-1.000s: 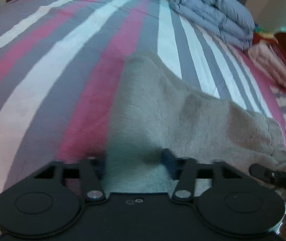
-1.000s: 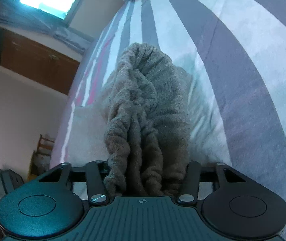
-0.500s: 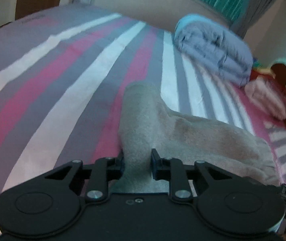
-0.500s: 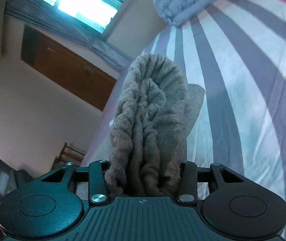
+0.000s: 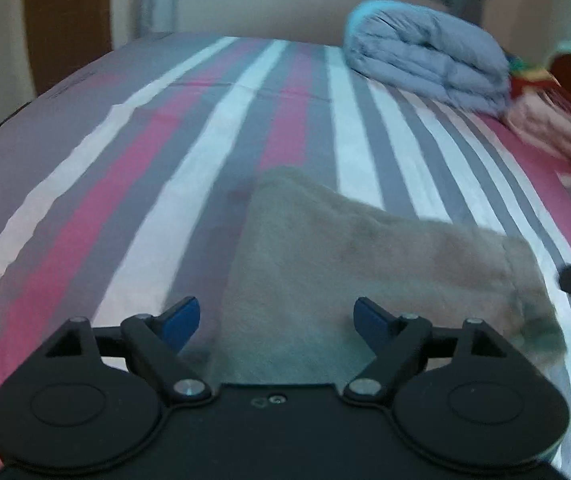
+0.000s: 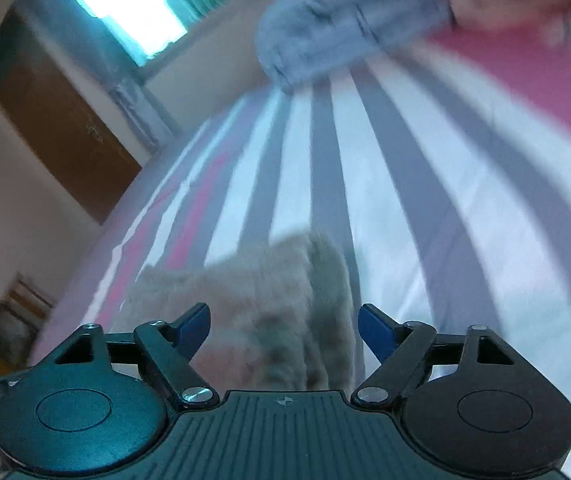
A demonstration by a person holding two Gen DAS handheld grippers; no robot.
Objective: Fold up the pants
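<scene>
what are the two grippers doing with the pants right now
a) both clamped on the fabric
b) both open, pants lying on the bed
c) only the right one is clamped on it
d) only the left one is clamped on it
b: the left gripper and the right gripper both have their jaws spread wide with nothing pinched, and the pants lie folded on the striped bed.

Dim bluish light; window point(image 6: 125, 12) glare; right view motion-blurred; fisheye edges warped.
</scene>
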